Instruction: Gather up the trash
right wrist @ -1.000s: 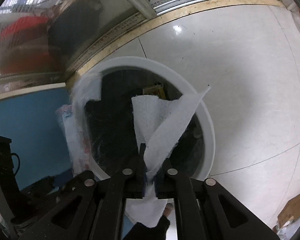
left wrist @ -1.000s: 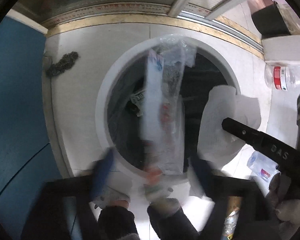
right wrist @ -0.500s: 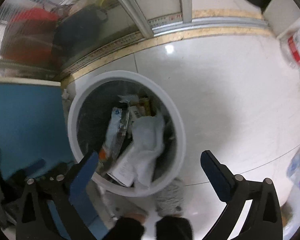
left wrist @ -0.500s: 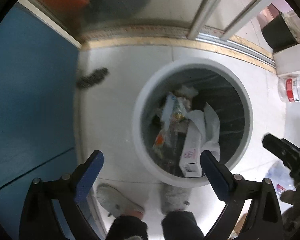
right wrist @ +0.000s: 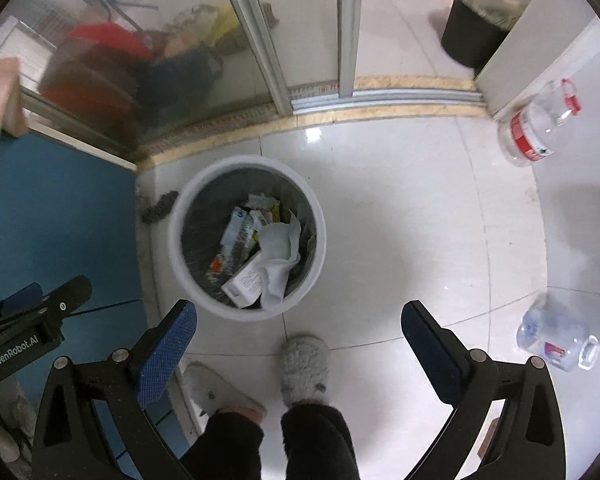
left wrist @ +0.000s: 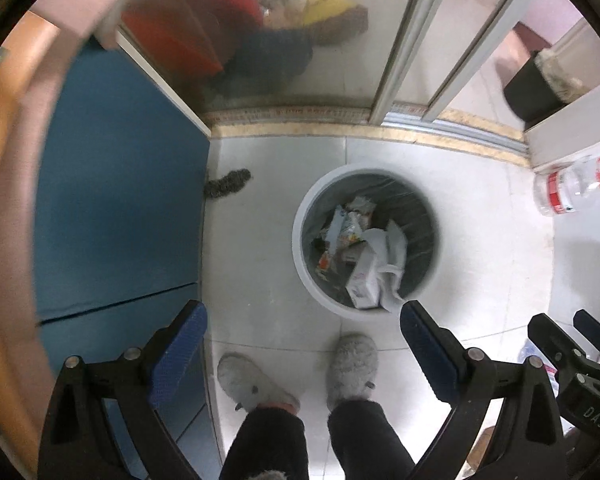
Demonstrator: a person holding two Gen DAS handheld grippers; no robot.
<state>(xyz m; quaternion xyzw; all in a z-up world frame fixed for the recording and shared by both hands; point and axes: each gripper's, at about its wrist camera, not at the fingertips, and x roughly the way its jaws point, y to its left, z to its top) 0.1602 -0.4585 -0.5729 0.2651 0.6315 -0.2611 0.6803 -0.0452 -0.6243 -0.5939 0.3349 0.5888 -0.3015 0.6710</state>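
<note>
A round white trash bin (left wrist: 300, 248) with a dark liner stands on the tiled floor; it also shows in the right wrist view (right wrist: 176, 240). Inside lie a white tissue (right wrist: 278, 246), a plastic wrapper (right wrist: 236, 228) and a small white box (right wrist: 246, 282). My left gripper (left wrist: 300, 344) is open and empty, high above the bin's near side. My right gripper (right wrist: 298, 340) is open and empty, also high above the bin. Each gripper shows at the edge of the other's view.
A blue mat (left wrist: 116, 208) lies left of the bin. A dark scrap (left wrist: 228, 182) lies by the mat. Clear plastic bottles lie on the floor at the right (right wrist: 540, 128) (right wrist: 556, 336). A black bin (right wrist: 472, 36) stands beyond the glass sliding door. The person's grey slippers (left wrist: 352, 368) stand below.
Both grippers let go: the wrapper and the tissue dropped into the bin. Both grippers opened and rose well above the bin.
</note>
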